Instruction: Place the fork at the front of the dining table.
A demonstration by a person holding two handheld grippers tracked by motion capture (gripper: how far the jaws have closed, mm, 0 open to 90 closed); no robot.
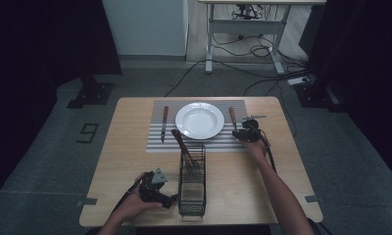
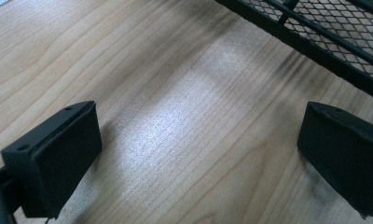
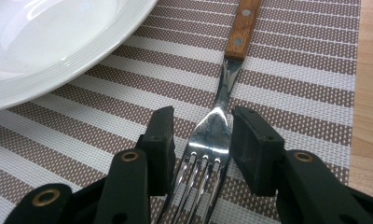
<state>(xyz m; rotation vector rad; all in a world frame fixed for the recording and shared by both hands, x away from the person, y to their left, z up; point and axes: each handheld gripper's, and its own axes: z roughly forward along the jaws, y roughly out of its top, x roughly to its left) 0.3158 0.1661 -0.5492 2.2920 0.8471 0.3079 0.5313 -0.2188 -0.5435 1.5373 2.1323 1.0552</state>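
Observation:
A white plate (image 1: 200,120) sits on a striped placemat (image 1: 157,144). A wooden-handled fork (image 3: 211,130) lies on the mat right of the plate (image 3: 44,51), handle pointing away from me. My right gripper (image 3: 201,135) straddles the fork's head: the right jaw is against it and a thin gap shows at the left jaw. In the high view this gripper (image 1: 246,132) sits at the near end of the fork (image 1: 232,117). My left gripper (image 2: 198,149) is wide open above bare wood, beside a black mesh basket (image 2: 324,37); in the high view this gripper (image 1: 155,188) rests left of the basket (image 1: 192,178).
A wooden-handled knife (image 1: 164,122) lies on the mat left of the plate. Another wooden-handled utensil (image 1: 180,142) leans out of the basket's far end. The wooden table (image 1: 130,147) ends close behind the placemat, and cables run across the floor beyond.

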